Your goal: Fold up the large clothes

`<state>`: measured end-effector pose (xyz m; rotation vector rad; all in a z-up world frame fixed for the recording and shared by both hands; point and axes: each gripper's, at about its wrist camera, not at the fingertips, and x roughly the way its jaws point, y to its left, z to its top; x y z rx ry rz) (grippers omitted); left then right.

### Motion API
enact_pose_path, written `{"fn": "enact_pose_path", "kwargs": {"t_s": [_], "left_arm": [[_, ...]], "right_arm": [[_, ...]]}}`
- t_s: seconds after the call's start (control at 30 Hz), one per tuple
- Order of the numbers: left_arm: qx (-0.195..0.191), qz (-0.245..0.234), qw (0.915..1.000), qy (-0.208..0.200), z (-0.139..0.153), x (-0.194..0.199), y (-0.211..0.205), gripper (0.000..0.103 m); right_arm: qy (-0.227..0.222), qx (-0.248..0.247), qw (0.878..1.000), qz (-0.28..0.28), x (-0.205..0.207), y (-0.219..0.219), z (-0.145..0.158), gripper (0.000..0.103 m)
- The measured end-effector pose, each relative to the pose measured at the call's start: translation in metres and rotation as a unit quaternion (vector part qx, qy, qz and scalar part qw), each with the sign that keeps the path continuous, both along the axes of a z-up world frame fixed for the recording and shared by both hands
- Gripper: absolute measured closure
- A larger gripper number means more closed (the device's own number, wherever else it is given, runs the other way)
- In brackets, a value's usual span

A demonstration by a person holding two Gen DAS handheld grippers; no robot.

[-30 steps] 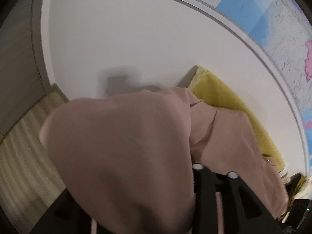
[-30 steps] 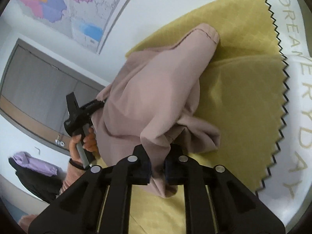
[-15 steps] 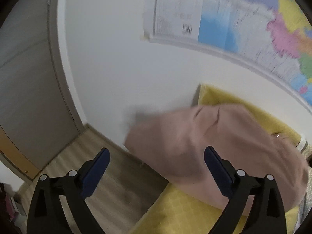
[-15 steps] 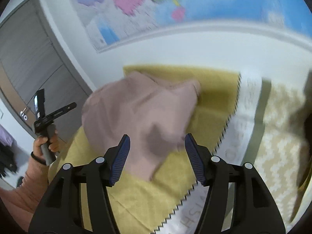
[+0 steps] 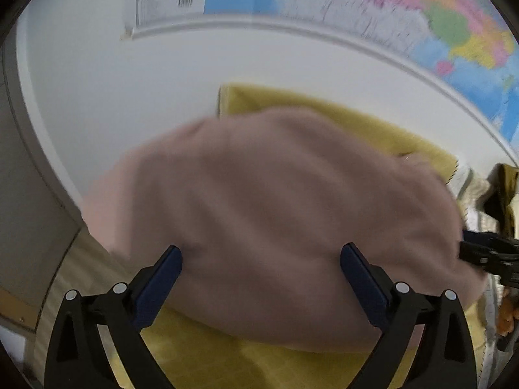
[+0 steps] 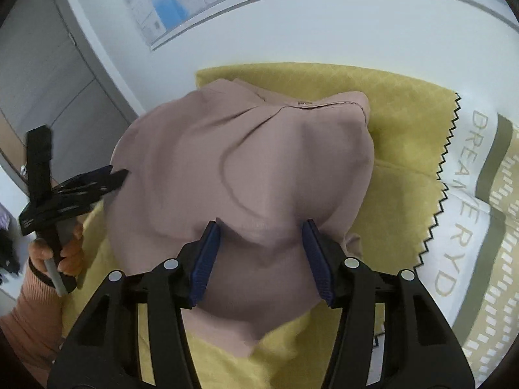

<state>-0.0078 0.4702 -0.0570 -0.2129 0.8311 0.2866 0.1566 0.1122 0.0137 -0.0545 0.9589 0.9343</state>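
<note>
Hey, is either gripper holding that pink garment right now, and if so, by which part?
Nothing is held. The pink garment lies on the yellow blanket; the left gripper stands wide open, the right gripper's jaws are closing without pressing cloth.

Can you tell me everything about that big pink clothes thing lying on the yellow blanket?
The pink garment is dusty pink, soft-looking cloth with a stitched hem and one small metal snap near its far edge. It lies bunched in a rumpled, rounded heap on the yellow blanket. Neither gripper pinches it; I cannot tell whether either one touches it.
</note>
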Motion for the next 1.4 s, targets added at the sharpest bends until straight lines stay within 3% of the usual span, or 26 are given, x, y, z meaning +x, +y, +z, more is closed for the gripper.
{"fn": "enact_pose_path", "kwargs": {"t_s": [0.13,0.23,0.33,0.43,0.57,0.67,0.97,1.2,1.4], "left_arm": [[0.018,0.002,0.9997,-0.017,0.015,-0.009,-0.01,0.009],[0.035,-0.027,0.9983,-0.039,0.028,-0.022,-0.035,0.009],[0.044,-0.06,0.9963,-0.042,0.028,-0.026,-0.062,0.009],[0.046,-0.082,0.9951,-0.031,0.019,-0.022,-0.081,0.009],[0.038,-0.064,0.9972,0.0,0.003,-0.018,-0.084,0.009],[0.049,-0.058,0.9971,-0.001,0.004,-0.019,-0.087,0.009],[0.061,-0.027,0.9975,-0.023,0.019,-0.042,-0.106,0.007],[0.058,0.003,0.997,-0.052,0.032,-0.061,-0.117,0.007],[0.06,0.012,0.9961,-0.063,0.044,-0.074,-0.129,0.007]], "right_arm": [[-0.025,0.012,1.0,-0.005,-0.012,-0.012,0.02,0.047],[-0.041,0.039,0.998,0.009,-0.027,-0.016,0.033,0.042],[-0.067,0.026,0.997,0.025,-0.042,-0.005,0.033,0.041],[-0.06,0.0,0.997,0.044,-0.049,0.01,0.018,0.04],[-0.066,-0.021,0.996,0.049,-0.052,0.016,0.005,0.039],[-0.069,-0.02,0.996,0.051,-0.055,0.015,0.009,0.034],[-0.077,0.003,0.996,0.043,-0.067,0.0,0.023,0.024],[-0.097,0.012,0.995,0.03,-0.081,-0.011,0.031,0.006],[-0.104,0.024,0.994,0.004,-0.088,-0.021,0.039,0.006]]}}
